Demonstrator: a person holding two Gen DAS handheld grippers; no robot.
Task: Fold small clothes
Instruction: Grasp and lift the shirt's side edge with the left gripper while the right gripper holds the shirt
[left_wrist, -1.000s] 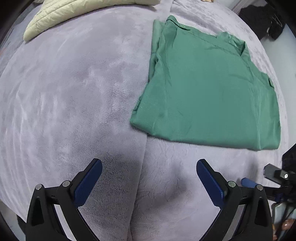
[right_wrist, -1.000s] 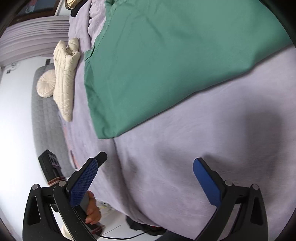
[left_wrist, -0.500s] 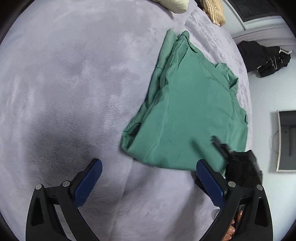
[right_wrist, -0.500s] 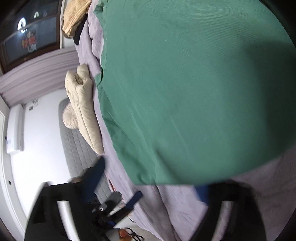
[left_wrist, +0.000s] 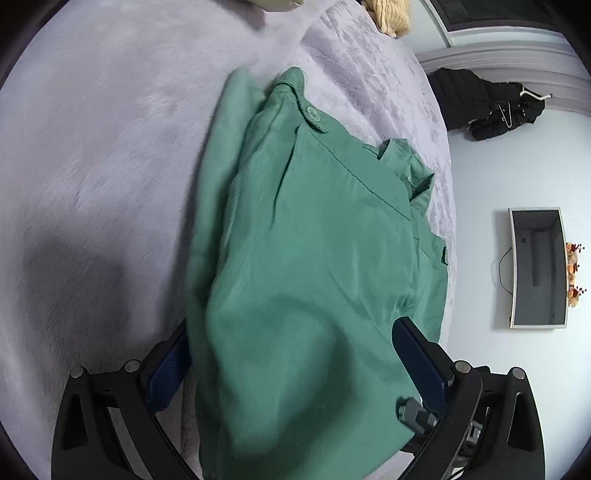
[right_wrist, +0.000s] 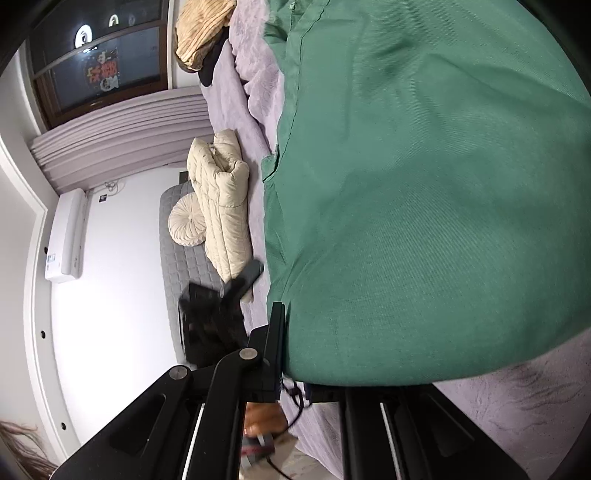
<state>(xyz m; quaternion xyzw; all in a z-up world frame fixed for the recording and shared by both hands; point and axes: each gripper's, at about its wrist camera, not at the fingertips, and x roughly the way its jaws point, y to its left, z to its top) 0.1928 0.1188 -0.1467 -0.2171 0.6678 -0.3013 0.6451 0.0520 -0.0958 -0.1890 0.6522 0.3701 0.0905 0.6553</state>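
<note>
A green folded garment (left_wrist: 314, 258) lies on the lilac bed cover (left_wrist: 92, 166); it fills the right wrist view (right_wrist: 424, 184). My left gripper (left_wrist: 291, 362) is open, its blue-padded fingers (left_wrist: 421, 362) on either side of the garment's near edge, which drapes between them. My right gripper (right_wrist: 295, 354) has its jaws drawn close on the garment's near edge, with the cloth pinched between the black fingers (right_wrist: 275, 332); the right finger is mostly hidden under the cloth.
A cream quilted jacket (right_wrist: 221, 206) and a round cushion (right_wrist: 186, 225) lie further up the bed. A tan striped garment (right_wrist: 203, 29) sits by the window. Dark clothes (left_wrist: 487, 107) and a grey box (left_wrist: 537, 267) are beyond the bed edge.
Both grippers have moved forward onto the garment's near edge. The right gripper has closed on the cloth. The left gripper's fingers now straddle the edge, which is bunched up.
</note>
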